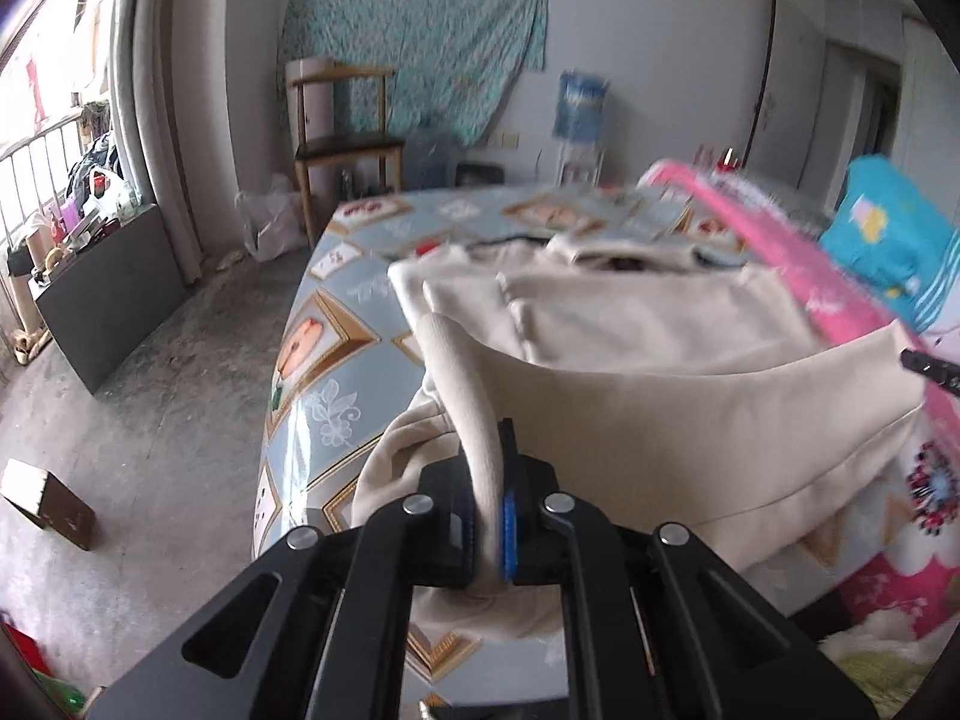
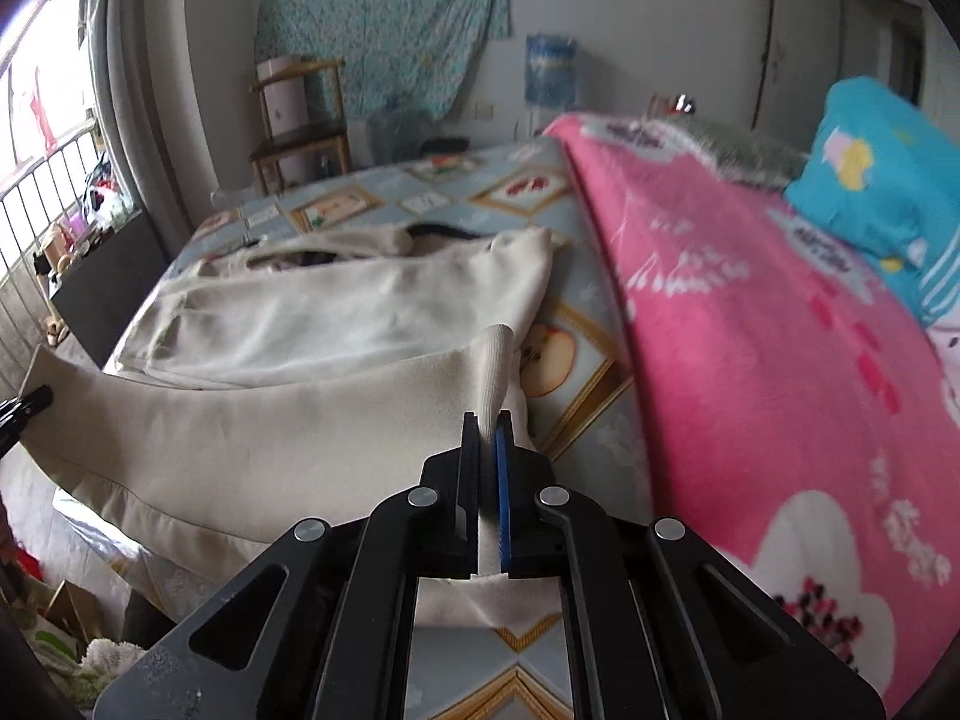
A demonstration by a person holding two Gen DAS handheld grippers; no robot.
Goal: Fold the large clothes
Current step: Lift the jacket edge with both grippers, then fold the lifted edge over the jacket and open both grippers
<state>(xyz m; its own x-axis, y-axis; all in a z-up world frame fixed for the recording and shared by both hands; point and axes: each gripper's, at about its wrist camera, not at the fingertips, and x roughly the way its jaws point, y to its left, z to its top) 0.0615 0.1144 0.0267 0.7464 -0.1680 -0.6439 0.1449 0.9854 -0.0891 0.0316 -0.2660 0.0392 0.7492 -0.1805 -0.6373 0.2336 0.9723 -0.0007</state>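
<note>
Clearly cream sweatshirt [image 1: 630,324] lies half-folded, hem lifted

Pink blanket [image 2: 750,324], chair [image 1: 342,138] (wooden)

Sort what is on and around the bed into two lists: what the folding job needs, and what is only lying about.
Job:
- cream garment, hem lifted
- left gripper, shut on the hem's ribbed corner
- right gripper, shut on the other ribbed corner
- bed sheet beneath

Lying about:
- pink blanket
- blue pillow
- wooden chair
- cardboard box
</note>
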